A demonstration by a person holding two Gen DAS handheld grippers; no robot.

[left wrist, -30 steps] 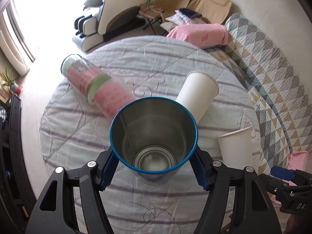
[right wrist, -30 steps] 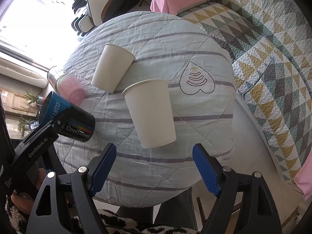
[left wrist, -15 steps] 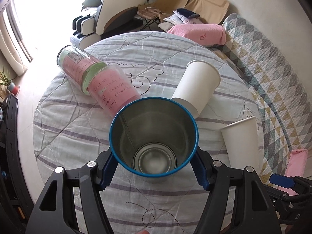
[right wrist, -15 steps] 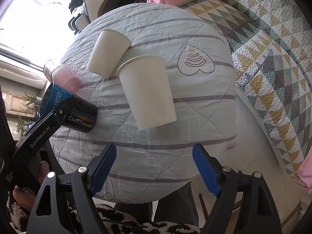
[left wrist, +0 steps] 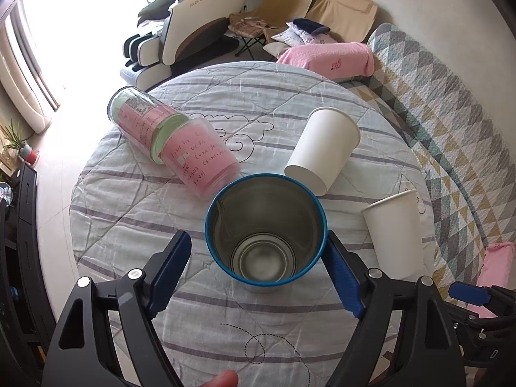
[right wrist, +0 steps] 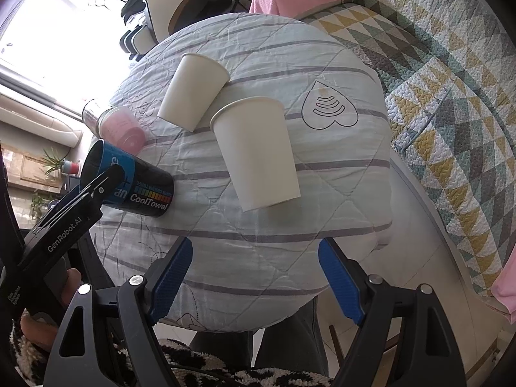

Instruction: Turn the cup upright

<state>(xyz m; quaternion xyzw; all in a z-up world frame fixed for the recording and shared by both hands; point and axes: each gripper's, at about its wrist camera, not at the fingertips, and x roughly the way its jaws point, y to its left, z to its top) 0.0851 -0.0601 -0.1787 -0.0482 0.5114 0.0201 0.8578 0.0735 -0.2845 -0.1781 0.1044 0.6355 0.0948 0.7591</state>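
Left wrist view: the blue cup [left wrist: 266, 235] is seen upright on the bench [left wrist: 135, 225], between the widely spread left tongs [left wrist: 258, 274]. Right wrist view: the right tongs [right wrist: 254, 274] are held wide, empty, before 2 paper cups [right wrist: 258, 154].

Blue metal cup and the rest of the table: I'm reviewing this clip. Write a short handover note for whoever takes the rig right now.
Left claw: open, straddling the blue metal cup, not gripping it.
Right claw: open and empty, hovering over the near table edge.
Done: the blue cup stands upright, mouth up.
Left: the near paper cup and far paper cup lie on their sides, as do the nested pink plastic cups.
Suggested: back the left claw off without knocking the blue cup. The near paper cup is straight ahead of the right claw.
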